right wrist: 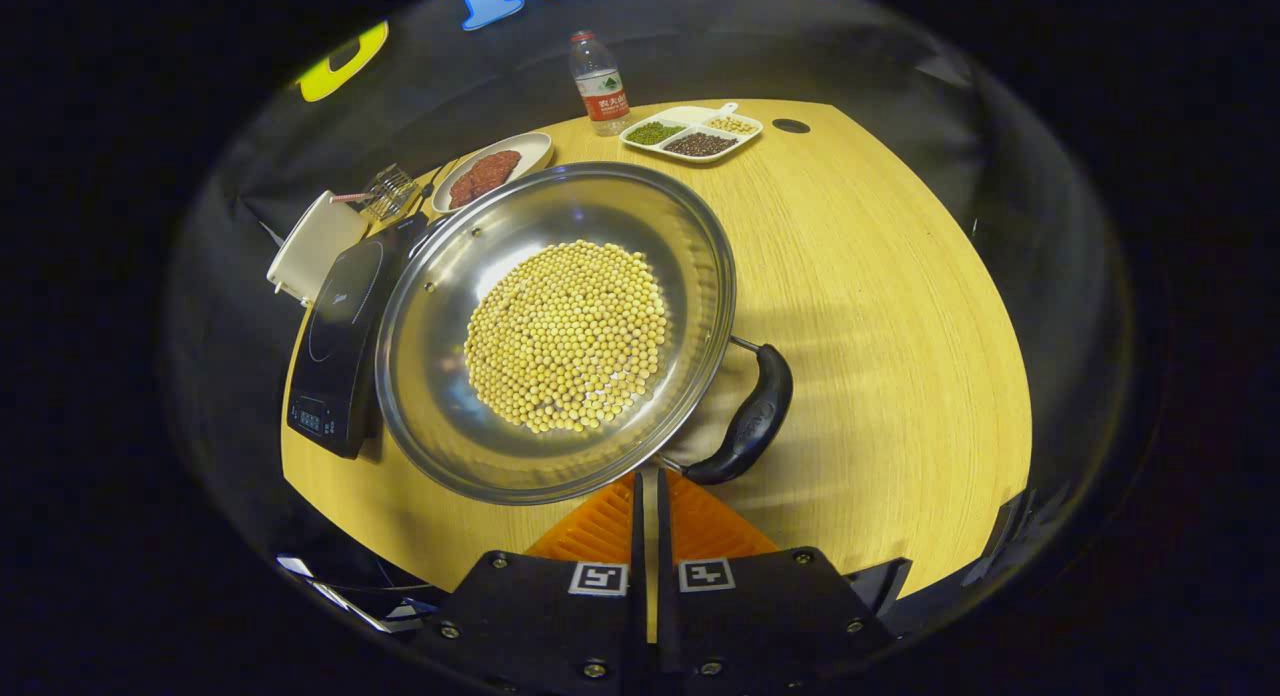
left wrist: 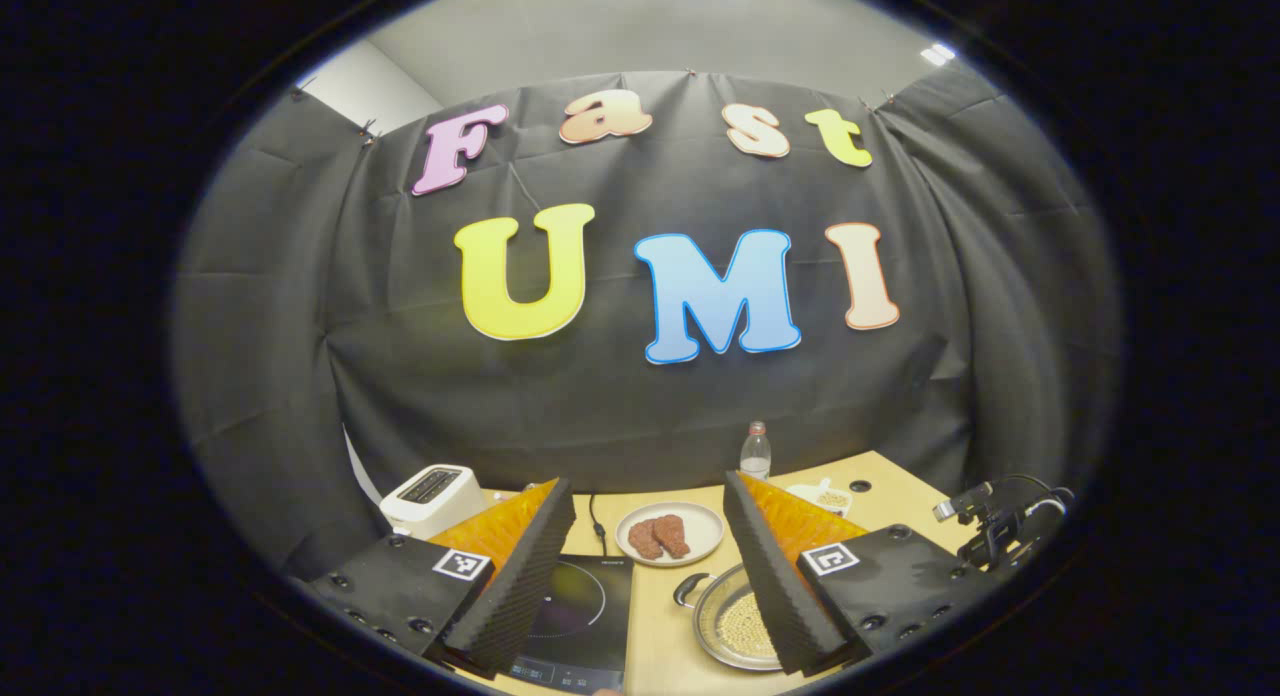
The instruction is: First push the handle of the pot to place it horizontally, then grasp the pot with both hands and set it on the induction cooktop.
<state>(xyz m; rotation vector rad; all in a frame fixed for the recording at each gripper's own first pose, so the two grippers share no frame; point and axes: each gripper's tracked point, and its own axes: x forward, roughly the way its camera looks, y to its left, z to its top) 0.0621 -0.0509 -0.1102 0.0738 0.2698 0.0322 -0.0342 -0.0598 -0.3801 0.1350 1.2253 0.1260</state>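
A steel pot (right wrist: 440, 376) holding yellow soybeans (right wrist: 567, 336) stands in the middle of the wooden table (right wrist: 900, 306). Its black handle (right wrist: 755, 416) hangs off the near right of the rim, slanted. The black induction cooktop (right wrist: 340, 346) lies right beside the pot on its left. My right gripper (right wrist: 648, 473) is shut, nothing between its fingers, and its tips sit at the pot's near rim just left of the handle's lower end. My left gripper (left wrist: 650, 481) is open wide, held above the table with the cooktop (left wrist: 580, 616) and the pot (left wrist: 735, 631) below it.
A plate of brown meat (right wrist: 490, 171), a water bottle (right wrist: 600, 81) and a divided tray of beans (right wrist: 690, 131) line the table's far side. A white toaster (right wrist: 315, 241) stands behind the cooktop. Bare wood stretches right of the pot.
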